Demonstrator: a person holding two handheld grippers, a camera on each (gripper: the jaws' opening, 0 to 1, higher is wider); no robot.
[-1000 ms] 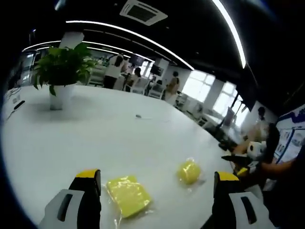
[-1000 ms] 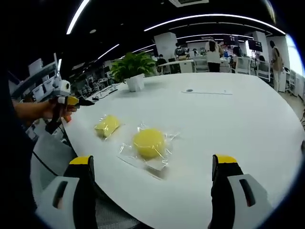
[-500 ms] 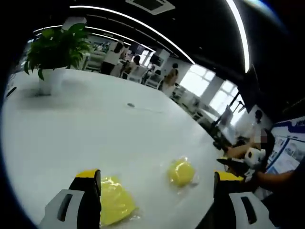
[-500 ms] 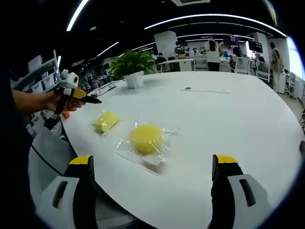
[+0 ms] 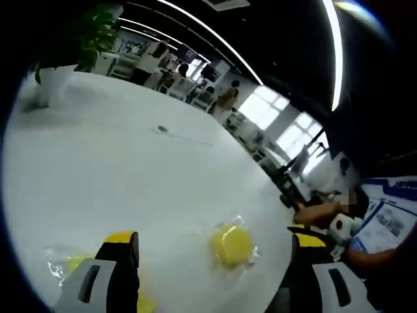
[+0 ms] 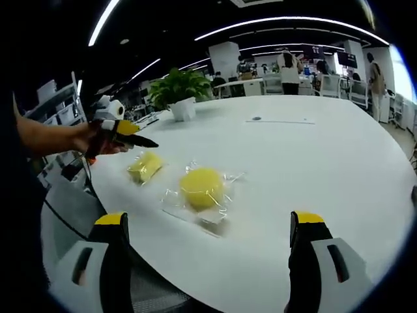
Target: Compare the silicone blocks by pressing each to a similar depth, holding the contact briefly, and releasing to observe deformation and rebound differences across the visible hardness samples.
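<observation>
In the right gripper view, going left to right: a person's hand (image 6: 98, 138) holds the left claw (image 6: 144, 141) at the near-left edge of the white surface (image 6: 313, 163). Its yellow-and-black tip points out over the edge, above and just beside the square yellow silicone block (image 6: 145, 167); whether its jaws are parted cannot be told here. That block lies in a clear wrapper near the surface's left edge. A little to its right lies the round yellow silicone block (image 6: 202, 188), also in a clear wrapper, flat on the surface and apart from the square one. Behind both, a potted plant (image 6: 180, 94) stands at the far side. The right claw (image 6: 208, 244) hangs short of the surface edge, jaws spread wide and empty, the round block ahead between them.

In the left gripper view, the potted plant (image 5: 68, 55) sits at the upper left. The square yellow silicone block (image 5: 75, 264) shows partly at the lower left, just beside the left jaw and partly hidden by it. The left claw (image 5: 215, 244) is spread wide with nothing between its jaws. The round yellow silicone block (image 5: 230, 245) lies on the surface (image 5: 130, 176) ahead, nearer the right jaw. At the right edge, a hand (image 5: 319, 214) holds the right claw (image 5: 301, 229), its state unclear from here.
</observation>
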